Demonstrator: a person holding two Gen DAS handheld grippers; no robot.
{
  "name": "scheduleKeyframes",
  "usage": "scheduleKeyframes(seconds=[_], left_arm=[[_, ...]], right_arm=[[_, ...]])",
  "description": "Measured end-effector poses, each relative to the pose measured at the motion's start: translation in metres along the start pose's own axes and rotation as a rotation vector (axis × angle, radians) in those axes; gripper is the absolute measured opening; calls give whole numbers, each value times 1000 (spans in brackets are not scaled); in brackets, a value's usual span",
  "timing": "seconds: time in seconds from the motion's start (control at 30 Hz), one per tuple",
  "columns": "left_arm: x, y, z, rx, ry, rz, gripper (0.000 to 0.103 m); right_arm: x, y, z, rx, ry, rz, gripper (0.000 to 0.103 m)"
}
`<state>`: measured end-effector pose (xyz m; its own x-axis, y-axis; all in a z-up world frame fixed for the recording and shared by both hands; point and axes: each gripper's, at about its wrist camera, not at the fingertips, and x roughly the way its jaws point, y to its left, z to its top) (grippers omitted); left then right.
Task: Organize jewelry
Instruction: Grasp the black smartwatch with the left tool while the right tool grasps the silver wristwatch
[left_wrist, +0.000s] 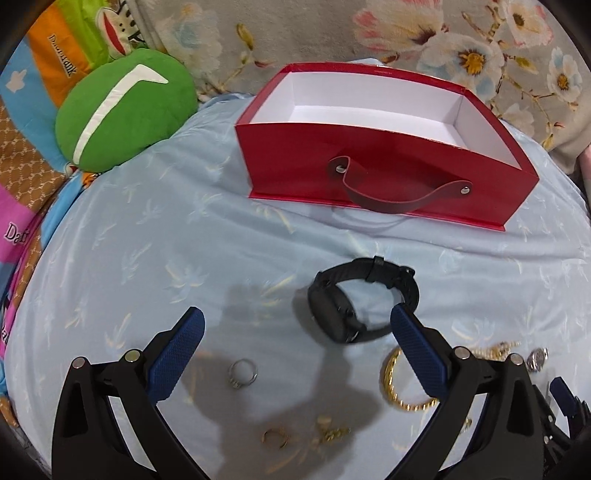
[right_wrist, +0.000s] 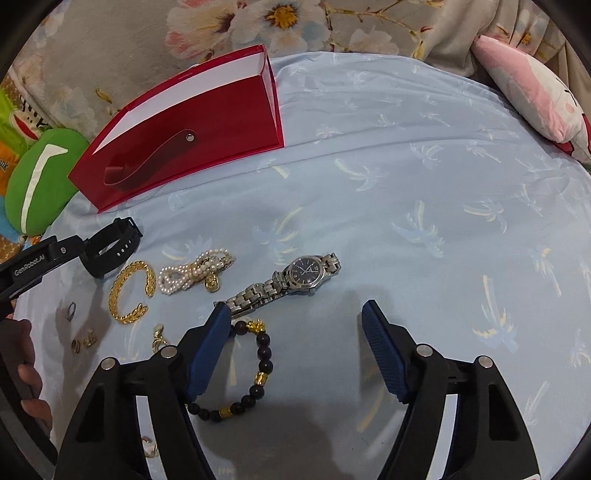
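I see both grippers angled steeply down over the light blue palm-print bedsheet (right_wrist: 424, 177).

Left gripper (left_wrist: 297, 330): jaws spread wide, nothing between the blue pads. Its right finger (left_wrist: 415, 350) overlaps the black rubber-strap wristwatch (left_wrist: 354, 299) in the left wrist view; I cannot tell whether it touches the strap or only passes in front of it. The small silver ring (left_wrist: 242, 373) lies on the sheet between the fingers, lower down, untouched. The gold ring (left_wrist: 275, 437) sits nearer the camera. The gold braided open bangle (left_wrist: 397, 384) lies partly behind the right finger.

Right gripper (right_wrist: 295, 317): jaws parted, gripping nothing. Its left finger (right_wrist: 207, 354) overlaps one end of the silver metal-link wristwatch (right_wrist: 291, 278) band and the dark beaded bracelet with gold charms (right_wrist: 251, 376); contact is uncertain from this angle. The watch dial lies beyond the fingertips, not between the pads.

The white pearl strand with gold pendant (right_wrist: 195, 273) lies between the bangle and the silver watch.

The open red cardboard box with white lining and strap handle (left_wrist: 388, 162) stands beyond the jewelry, empty as far as its visible interior shows. A green plush cushion (left_wrist: 125, 110) rests left of the box, off the sheet. A hand (right_wrist: 27, 373) shows at the left edge of the right wrist view.
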<state>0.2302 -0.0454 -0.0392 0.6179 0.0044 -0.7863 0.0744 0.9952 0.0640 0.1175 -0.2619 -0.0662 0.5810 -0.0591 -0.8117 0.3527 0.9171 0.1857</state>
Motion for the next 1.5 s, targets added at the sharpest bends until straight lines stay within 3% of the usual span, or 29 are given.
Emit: scheduleKeyframes(seconds=[0.37, 0.63, 0.9, 1.03, 1.17, 1.37, 1.47, 1.5], left_arm=[[39, -14, 8, -15, 86, -51, 94], [40, -19, 5, 9, 75, -53, 93], [47, -20, 4, 5, 100, -115, 55], [46, -15, 6, -9, 97, -130, 25], [44, -7, 8, -31, 105, -172, 16], [29, 1, 5, -43, 66, -198, 13], [15, 3, 4, -38, 33, -194, 13], [10, 2, 3, -35, 24, -191, 13]], right_arm=[[4, -1, 5, -1, -19, -24, 72], [5, -3, 6, 7, -21, -14, 78], [6, -4, 5, 14, -18, -15, 79], [9, -5, 6, 14, -18, -21, 79], [11, -5, 8, 12, -26, -23, 79], [15, -3, 12, 18, -41, -29, 81], [17, 0, 13, 5, -52, -46, 73], [17, 0, 13, 5, -56, -43, 66]])
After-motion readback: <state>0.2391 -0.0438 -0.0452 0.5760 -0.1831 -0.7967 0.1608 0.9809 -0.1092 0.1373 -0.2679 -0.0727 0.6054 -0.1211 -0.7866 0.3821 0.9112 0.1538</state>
